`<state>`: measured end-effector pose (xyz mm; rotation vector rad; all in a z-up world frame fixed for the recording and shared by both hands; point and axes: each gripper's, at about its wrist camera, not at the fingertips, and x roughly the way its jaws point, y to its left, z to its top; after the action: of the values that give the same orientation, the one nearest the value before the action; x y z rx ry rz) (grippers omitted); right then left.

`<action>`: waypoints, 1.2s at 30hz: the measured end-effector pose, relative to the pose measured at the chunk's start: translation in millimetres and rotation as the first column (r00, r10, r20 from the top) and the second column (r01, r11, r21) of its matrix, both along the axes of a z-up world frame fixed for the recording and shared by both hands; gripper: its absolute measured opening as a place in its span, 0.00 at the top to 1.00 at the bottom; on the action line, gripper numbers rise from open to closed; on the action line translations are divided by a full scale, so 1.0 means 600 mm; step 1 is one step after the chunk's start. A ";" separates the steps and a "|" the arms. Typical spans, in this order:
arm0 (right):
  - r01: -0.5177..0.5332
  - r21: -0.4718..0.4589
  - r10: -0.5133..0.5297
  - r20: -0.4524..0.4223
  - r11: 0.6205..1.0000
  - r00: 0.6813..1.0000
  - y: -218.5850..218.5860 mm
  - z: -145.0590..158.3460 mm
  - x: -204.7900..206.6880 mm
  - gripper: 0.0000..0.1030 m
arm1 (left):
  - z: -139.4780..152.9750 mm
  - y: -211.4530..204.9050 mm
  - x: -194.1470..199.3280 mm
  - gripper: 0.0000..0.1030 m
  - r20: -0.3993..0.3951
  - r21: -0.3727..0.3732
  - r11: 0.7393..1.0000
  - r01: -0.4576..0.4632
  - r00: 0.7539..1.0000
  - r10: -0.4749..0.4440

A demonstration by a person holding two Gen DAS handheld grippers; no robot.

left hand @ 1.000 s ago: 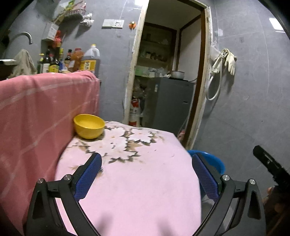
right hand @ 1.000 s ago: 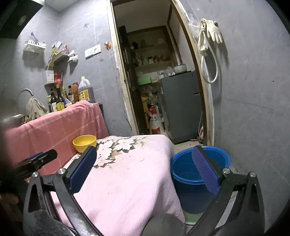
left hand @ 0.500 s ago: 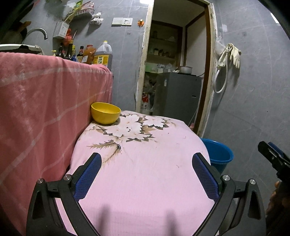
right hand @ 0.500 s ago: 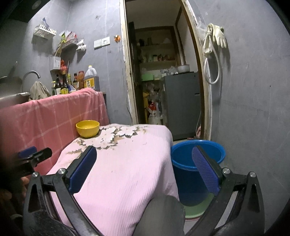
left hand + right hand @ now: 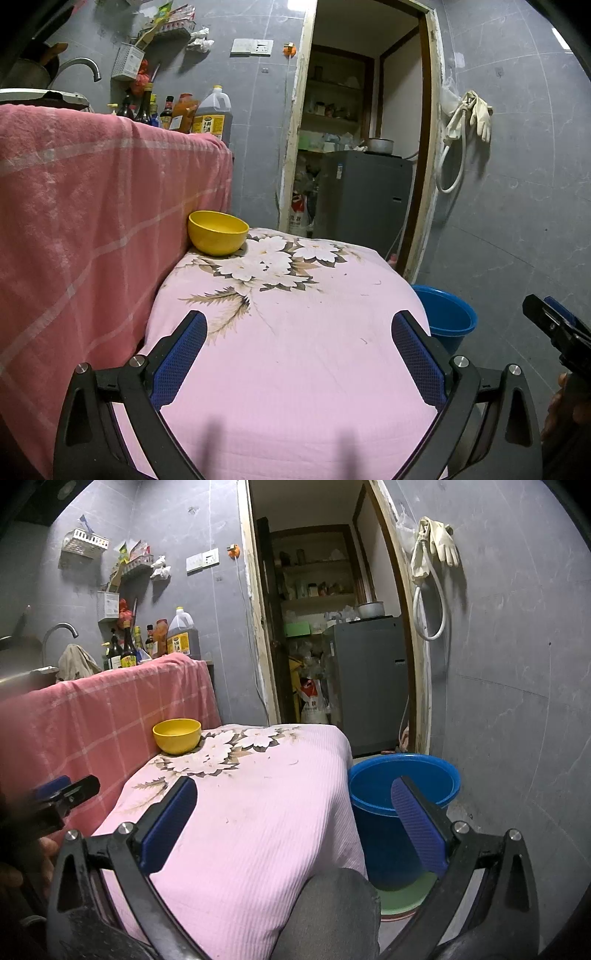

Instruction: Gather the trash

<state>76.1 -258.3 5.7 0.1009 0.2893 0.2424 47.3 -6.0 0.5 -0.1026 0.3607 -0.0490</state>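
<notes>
A yellow bowl (image 5: 218, 232) (image 5: 177, 735) sits at the far left corner of a low table under a pink flowered cloth (image 5: 295, 350) (image 5: 240, 812). A blue bucket (image 5: 402, 797) (image 5: 447, 314) stands on the floor right of the table. My left gripper (image 5: 299, 354) hangs open over the near part of the cloth, nothing between its fingers. My right gripper (image 5: 295, 812) is open too, spanning the table's right edge and the bucket. Small dark specks lie on the cloth; no clear piece of trash shows.
A counter draped in a pink checked cloth (image 5: 92, 206) rises left of the table, with bottles (image 5: 210, 114) and a tap (image 5: 79, 66) on top. A doorway with a grey fridge (image 5: 365, 195) lies behind. A green basin (image 5: 402, 897) sits under the bucket. A grey-clad knee (image 5: 328, 915) shows below.
Both cameras have pulled back and dropped, so more of the table cloth shows and the bowl looks farther away. Both grippers stay open and empty.
</notes>
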 end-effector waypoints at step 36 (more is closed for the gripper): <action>-0.001 0.000 0.001 -0.007 1.000 1.000 0.005 0.001 0.003 0.00 | -0.008 0.008 0.005 0.05 -0.012 0.001 1.000 -0.002 1.000 0.002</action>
<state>77.7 -255.5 6.6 0.1015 0.2966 0.2428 50.4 -1.1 -4.2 -0.1026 0.3725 -0.0467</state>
